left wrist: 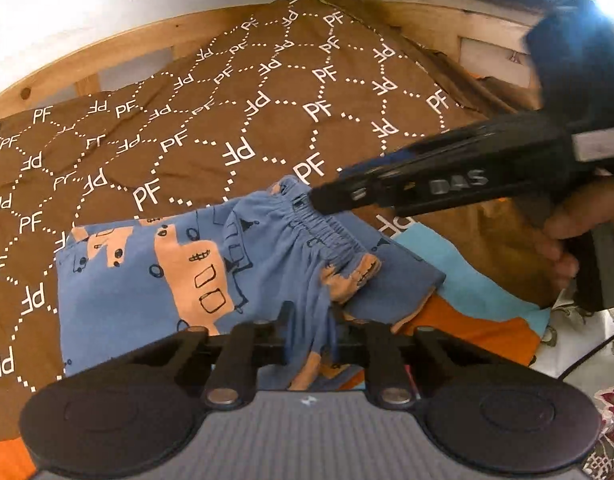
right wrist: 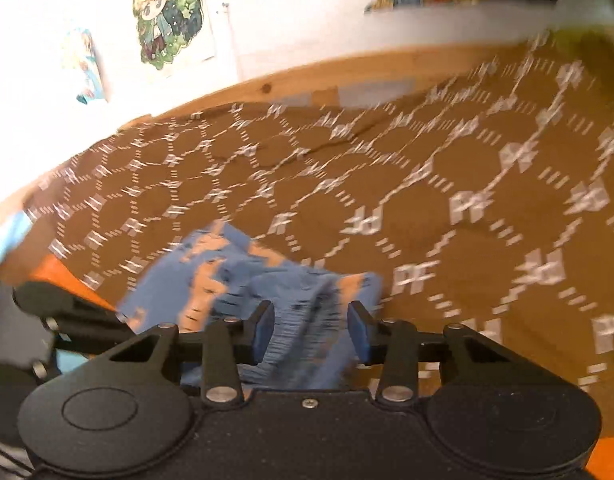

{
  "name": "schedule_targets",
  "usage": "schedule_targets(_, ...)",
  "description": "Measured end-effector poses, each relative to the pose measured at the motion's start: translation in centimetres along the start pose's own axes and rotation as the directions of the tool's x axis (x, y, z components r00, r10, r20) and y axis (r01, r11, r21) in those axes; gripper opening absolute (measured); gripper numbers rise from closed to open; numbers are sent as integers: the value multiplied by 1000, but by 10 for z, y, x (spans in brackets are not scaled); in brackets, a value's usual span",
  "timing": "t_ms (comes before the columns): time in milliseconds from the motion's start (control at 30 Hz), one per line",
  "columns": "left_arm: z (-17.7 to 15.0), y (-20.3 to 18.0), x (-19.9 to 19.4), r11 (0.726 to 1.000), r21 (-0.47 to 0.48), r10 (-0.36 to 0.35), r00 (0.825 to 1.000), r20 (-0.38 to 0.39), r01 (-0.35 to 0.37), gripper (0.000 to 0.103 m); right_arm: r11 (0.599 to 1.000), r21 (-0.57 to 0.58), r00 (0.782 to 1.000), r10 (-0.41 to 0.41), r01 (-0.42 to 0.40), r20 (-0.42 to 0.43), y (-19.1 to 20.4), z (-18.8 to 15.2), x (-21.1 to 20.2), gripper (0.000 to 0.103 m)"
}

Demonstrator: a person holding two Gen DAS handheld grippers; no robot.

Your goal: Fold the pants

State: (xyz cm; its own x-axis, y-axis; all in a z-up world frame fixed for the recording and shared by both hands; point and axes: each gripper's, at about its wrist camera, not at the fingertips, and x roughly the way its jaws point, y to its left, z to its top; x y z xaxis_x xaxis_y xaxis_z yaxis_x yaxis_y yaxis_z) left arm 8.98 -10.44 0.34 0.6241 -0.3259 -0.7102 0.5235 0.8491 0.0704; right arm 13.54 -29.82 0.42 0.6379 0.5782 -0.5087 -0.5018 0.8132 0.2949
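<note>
Blue pants with peach truck prints lie on a brown bedspread. One layer is turned over, and the gathered elastic waistband runs across the middle. My left gripper is shut on a bunched fold of the pants at their near edge. My right gripper comes in from the right, held by a hand, with its tip at the far end of the waistband. In the blurred right wrist view, the pants fill the gap between the blue pads of the right gripper, which grips the waistband.
The bedspread has a white dotted "PF" pattern. A wooden bed frame and a white wall with posters stand behind it. Orange and light blue cloth lies under the pants at the right, next to a flowered fabric.
</note>
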Motion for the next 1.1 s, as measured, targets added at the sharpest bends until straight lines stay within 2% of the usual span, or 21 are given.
schedule_targets(100, 0, -2, -4, 1000, 9, -2, 1000, 10, 2, 9, 999, 46, 999, 24, -22, -46, 4, -3, 12, 34)
schedule_targets(200, 1, -6, -8, 1000, 14, 1, 1000, 24, -2, 6, 997, 72, 998, 16, -12, -53, 4, -10, 12, 7)
schedule_targets(433, 7, -8, -22, 1000, -14, -8, 999, 51, 8, 5, 992, 117, 999, 44, -43, -3, 2, 8, -16, 3)
schedule_targets(567, 8, -17, -25, 999, 5, -33, 998, 56, 32, 5, 992, 127, 999, 21, -17, -33, 3, 12, -32, 3)
schedule_targets(667, 2, -21, -13, 999, 25, -43, 999, 13, 42, 5, 994, 109, 996, -17, 26, -84, 3, -1, -23, 3)
schedule_targets(733, -4, -16, -5, 998, 4, -63, 998, -16, 63, 9, 992, 118, 993, -30, 43, -112, 0, -13, -12, 7)
schedule_targets(800, -7, -9, -11, 995, -35, -97, 995, -4, 97, 19, 991, 124, 992, -41, 56, -120, -2, -18, -11, 13)
schedule_targets(833, -8, -4, -18, 991, -56, -121, 993, 8, 121, 42, 991, 114, 993, -52, 64, -109, -1, -16, -15, 17)
schedule_targets(867, -9, 0, -24, 988, -71, -135, 990, 29, 136, 63, 993, 86, 993, -77, 86, -94, 2, -13, -19, 28)
schedule_targets(900, -11, 5, -34, 987, -91, -123, 990, 67, 129, 68, 992, 46, 991, -115, 118, -65, 6, -10, -24, 43)
schedule_targets(933, -12, 10, -40, 988, -119, -87, 992, 97, 98, 69, 989, 12, 988, -150, 150, -32, 10, -9, -28, 50)
schedule_targets(1000, -15, 22, -48, 981, -194, 19, 993, 120, 5, 74, 977, -47, 978, -206, 207, 37, 21, -8, -32, 78)
schedule_targets(1033, -15, 31, -48, 964, -253, 105, 989, 104, -76, 85, 973, -66, 975, -216, 219, 55, 26, -9, -32, 83)
schedule_targets(1100, -20, 49, -40, 908, -355, 247, 969, 24, -223, 92, 968, -115, 975, -217, 222, 52, 37, -16, -24, 89)
